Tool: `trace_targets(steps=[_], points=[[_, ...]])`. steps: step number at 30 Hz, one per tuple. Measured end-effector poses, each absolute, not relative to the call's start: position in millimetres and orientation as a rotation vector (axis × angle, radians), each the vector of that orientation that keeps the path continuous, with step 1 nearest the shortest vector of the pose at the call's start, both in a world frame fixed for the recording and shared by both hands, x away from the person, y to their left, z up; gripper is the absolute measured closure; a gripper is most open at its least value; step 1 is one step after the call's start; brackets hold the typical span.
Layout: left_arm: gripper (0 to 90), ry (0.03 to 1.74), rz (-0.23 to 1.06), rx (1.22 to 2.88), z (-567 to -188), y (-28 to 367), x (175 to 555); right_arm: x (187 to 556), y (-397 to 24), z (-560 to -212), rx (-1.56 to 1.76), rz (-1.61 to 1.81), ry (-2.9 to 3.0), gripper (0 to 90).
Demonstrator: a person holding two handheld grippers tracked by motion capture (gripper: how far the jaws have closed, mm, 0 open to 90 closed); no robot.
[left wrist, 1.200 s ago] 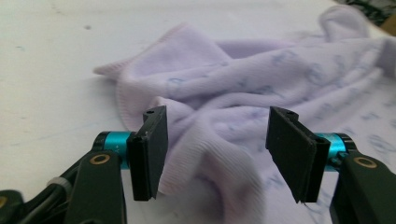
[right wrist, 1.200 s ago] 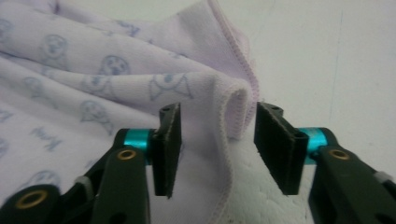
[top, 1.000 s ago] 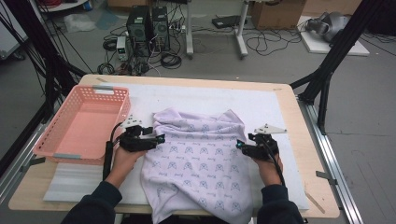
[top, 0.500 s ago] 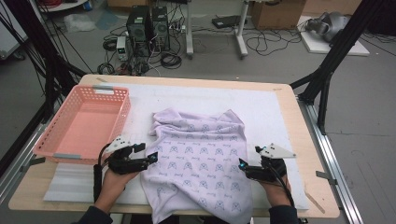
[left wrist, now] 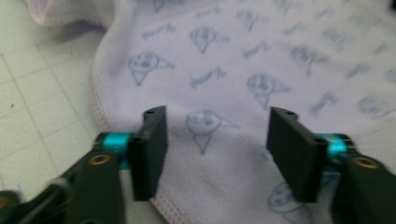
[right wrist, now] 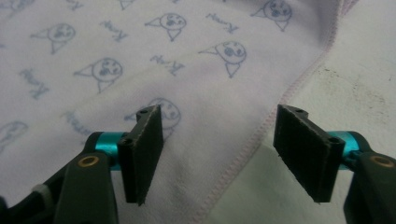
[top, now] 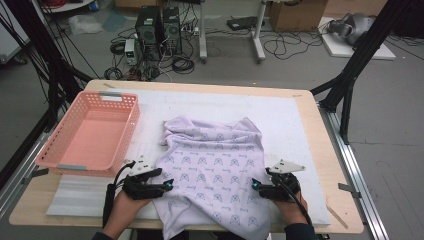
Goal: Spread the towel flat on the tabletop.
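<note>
Pale lilac knitted cloth printed with small blue cartoon faces [top: 212, 170]: lies rumpled on the white gridded mat [top: 280, 120] at the middle of the light wooden table [top: 325, 150], its near edge hanging over the table's front; pink-stitched hem visible in both gripper views. Left gripper [top: 167, 184]: at the cloth's left edge, near the front; jaws have just been closing and stand partly apart, the hemmed edge [left wrist: 140, 205] lying under them, pads not pressing it. Right gripper [top: 256, 185]: at the cloth's right edge, level with the left; jaws likewise just closing, partly apart, straddling the hem [right wrist: 261, 135], nothing clamped. Salmon-pink perforated plastic basket [top: 50, 155]: left of the cloth, apart from it.
</note>
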State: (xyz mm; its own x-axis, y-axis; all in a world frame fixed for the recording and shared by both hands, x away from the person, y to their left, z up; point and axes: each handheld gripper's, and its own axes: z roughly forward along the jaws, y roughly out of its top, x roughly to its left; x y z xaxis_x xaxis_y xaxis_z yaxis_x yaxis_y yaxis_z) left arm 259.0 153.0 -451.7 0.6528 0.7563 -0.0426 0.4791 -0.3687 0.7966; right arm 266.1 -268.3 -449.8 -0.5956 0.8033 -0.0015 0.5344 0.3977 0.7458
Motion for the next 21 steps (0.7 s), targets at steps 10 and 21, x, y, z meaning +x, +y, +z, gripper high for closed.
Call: trace_targets(steps=[10,21], points=[[86.8,0.954,0.397,2.021,-451,165,266,273,-278,-451,1.242,1.158,2.298,83.5],[87.0,1.039,0.357,1.918,-451,182,287,290,-266,-448,1.180,1.115,2.261,85.6]])
